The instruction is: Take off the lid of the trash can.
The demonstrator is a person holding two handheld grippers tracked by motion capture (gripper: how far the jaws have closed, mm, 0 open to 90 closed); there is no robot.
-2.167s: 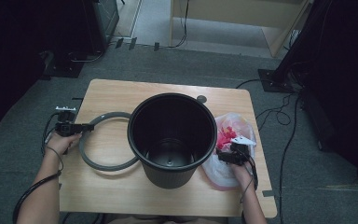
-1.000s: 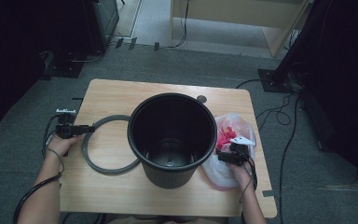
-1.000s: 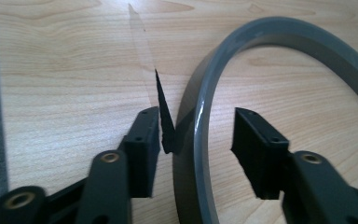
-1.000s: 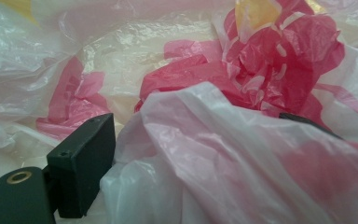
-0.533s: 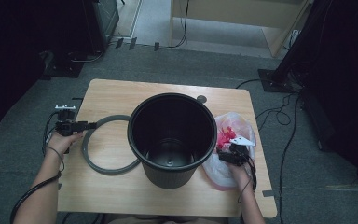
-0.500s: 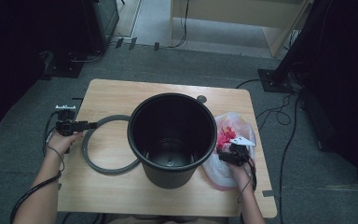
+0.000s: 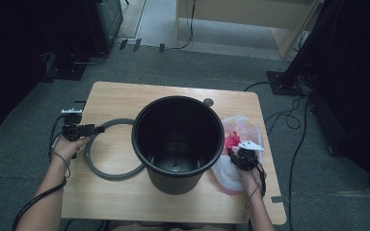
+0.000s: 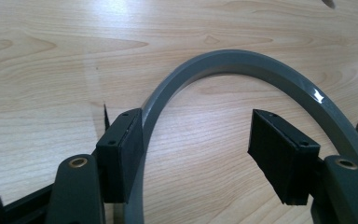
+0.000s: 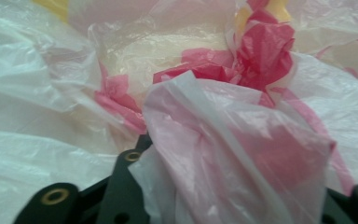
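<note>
1 pink bag [image 9: 223, 154] hiding right hand-held gripper [image 7: 241, 157] pads

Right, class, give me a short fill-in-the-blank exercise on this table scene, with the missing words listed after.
1. The black bucket stands on the wooden ____.
2. The left gripper has open jaws astride the grey ____, which lies flat beside the bucket.
3. The right gripper has gathered a fold of the pink and white plastic ____.
4. Seen from the high view, the bucket's inside holds ____.

Missing words: table; ring; bag; nothing
</note>
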